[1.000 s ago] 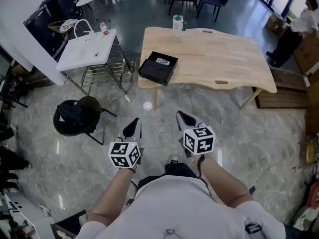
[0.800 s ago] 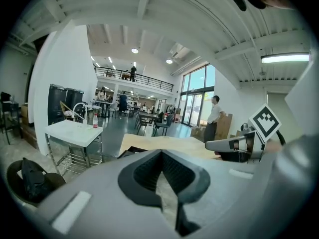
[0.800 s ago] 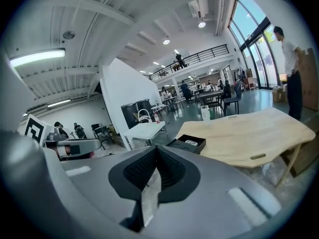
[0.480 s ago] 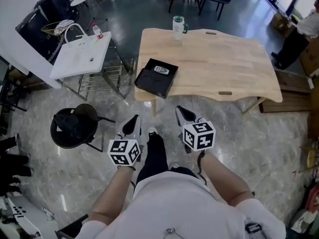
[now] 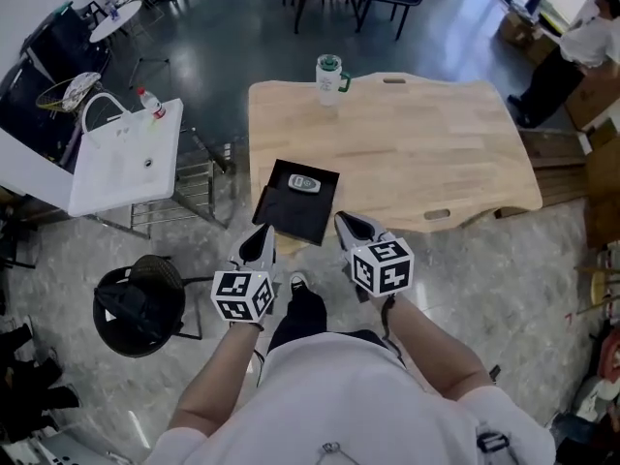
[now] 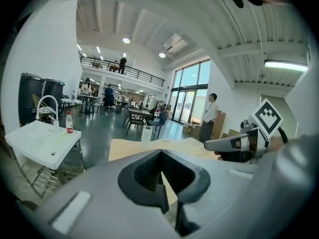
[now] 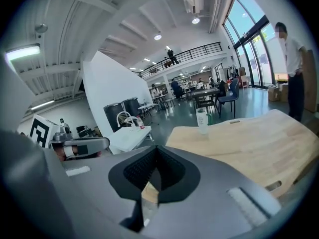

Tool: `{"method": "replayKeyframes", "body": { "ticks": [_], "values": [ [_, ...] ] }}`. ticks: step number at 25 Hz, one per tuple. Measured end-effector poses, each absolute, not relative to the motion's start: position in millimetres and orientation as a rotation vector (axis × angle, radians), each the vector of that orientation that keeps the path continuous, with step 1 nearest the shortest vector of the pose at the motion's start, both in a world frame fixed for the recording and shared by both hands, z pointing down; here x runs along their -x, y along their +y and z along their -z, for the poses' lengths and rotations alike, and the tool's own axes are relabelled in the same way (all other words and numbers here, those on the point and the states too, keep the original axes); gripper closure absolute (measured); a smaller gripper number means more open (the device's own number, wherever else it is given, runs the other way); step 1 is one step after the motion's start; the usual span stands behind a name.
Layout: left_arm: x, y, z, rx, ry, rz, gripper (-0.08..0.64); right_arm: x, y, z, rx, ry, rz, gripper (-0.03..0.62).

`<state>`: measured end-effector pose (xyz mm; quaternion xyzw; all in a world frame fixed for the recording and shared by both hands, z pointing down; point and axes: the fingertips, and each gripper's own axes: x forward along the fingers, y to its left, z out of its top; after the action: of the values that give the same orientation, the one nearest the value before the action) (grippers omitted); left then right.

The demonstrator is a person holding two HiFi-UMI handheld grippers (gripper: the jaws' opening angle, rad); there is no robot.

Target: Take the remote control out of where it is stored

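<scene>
A small grey remote control (image 5: 304,183) lies in an open black box (image 5: 294,204) on the near left corner of a wooden table (image 5: 426,153). My left gripper (image 5: 260,241) is held in the air just short of the box's near edge; my right gripper (image 5: 350,229) is beside the box's right corner. Neither touches anything. In the left gripper view the left gripper (image 6: 161,156) has its jaws together with nothing in them, and the right gripper (image 7: 155,151) looks the same in its own view. The box is hidden in both gripper views.
A clear cup with a green lid (image 5: 328,75) stands at the table's far left edge. A white sink stand (image 5: 121,168) and a black stool (image 5: 136,303) are to the left on the stone floor. A person (image 5: 581,37) stands at the far right near cardboard boxes.
The person has walked forward: the table and the black box have come much nearer and now lie just ahead of the grippers. Both grippers keep the same shut pose.
</scene>
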<state>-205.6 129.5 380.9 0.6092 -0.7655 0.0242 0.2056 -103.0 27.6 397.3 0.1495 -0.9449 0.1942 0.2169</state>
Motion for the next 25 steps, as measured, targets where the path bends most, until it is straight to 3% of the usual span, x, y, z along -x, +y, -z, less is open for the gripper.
{"method": "replayKeyframes", "body": {
  "ticks": [8,17,21,25],
  "values": [
    [285,50,-400,-1.784,-2.017,-0.113,0.558,178,-32,-411,-0.505,-2.554,-0.595,0.565],
    [308,-18,-449,-1.791,-1.916,-0.225,0.558,187,-88,-444,-0.536,-2.484,-0.660,0.565],
    [308,-43,-478,-1.860,-1.825,-0.422,0.557,186,-105,-457,-0.527,-2.472,-0.700,0.565],
    [293,-74,-530,-2.003,-1.585,-0.785,0.490,168,-127,-478,-0.560,-2.443,-0.768,0.565]
  ]
}}
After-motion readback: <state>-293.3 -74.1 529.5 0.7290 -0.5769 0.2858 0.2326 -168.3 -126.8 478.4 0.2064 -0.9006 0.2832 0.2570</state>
